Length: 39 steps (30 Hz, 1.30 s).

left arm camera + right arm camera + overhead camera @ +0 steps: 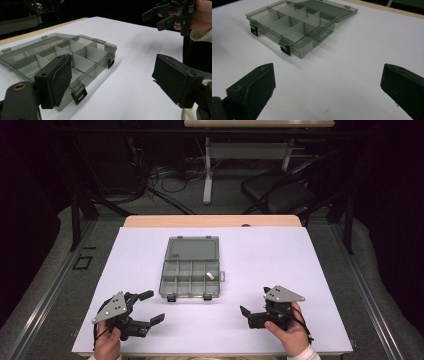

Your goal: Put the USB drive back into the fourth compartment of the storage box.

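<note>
- The smoky grey translucent plastic compartment box (190, 279) sits at the middle of the white surface (280, 265), its flat lid (193, 248) thrown back flat toward twelve o'clock, so every compartment is open from above.
- A small pale piece (211, 276) lies in one compartment on the box's three o'clock side; I cannot tell what it is.
- Two dark latches (171, 297) hang off the box's six o'clock wall, facing me, which I judge is where the closing would be finished.
- My left gripper (148, 307) rests low at about seven o'clock from the box, near its front corner. Its fingers (56, 82) stand wide apart with nothing between them, aimed across the front wall of the box.
- My right gripper (253, 307) sits at about four o'clock from the box, well apart from it. Its fingers (253, 87) are spread as wide as they go and hold nothing; bare white surface lies between them.
- Both hands flank the box rather than hover over it, which I take as a waiting stance that leaves the open compartments clear.
- Neither gripper touches the box or lid.
</note>
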Motion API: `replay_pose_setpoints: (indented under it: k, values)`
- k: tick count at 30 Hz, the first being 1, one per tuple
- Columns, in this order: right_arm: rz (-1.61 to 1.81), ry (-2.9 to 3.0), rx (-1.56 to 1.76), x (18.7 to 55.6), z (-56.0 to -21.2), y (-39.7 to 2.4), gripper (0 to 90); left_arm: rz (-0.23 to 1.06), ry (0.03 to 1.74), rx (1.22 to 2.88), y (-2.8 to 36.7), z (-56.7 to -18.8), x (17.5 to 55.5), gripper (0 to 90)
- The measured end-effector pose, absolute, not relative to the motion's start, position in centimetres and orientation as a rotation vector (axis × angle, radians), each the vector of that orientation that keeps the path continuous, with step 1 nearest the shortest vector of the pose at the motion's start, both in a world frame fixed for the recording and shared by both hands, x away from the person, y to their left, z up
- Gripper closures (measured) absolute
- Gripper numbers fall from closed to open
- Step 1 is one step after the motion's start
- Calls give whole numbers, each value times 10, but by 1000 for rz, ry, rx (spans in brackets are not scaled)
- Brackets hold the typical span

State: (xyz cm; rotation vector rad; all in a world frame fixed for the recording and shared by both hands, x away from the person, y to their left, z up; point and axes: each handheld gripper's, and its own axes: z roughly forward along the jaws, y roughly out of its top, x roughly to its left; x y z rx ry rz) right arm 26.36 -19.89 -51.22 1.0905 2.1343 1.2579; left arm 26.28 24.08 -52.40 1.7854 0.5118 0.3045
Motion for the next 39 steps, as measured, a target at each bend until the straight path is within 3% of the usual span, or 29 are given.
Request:
replay_pose_setpoints:
  k: [18,39]
  values:
    - [1302,2010,1145,269,-532,-217,0,304,506,1785,241,-523,262,157]
    - [1238,2073,1140,272,-544,-210,0,293,505,1783,243,-524,264,157]
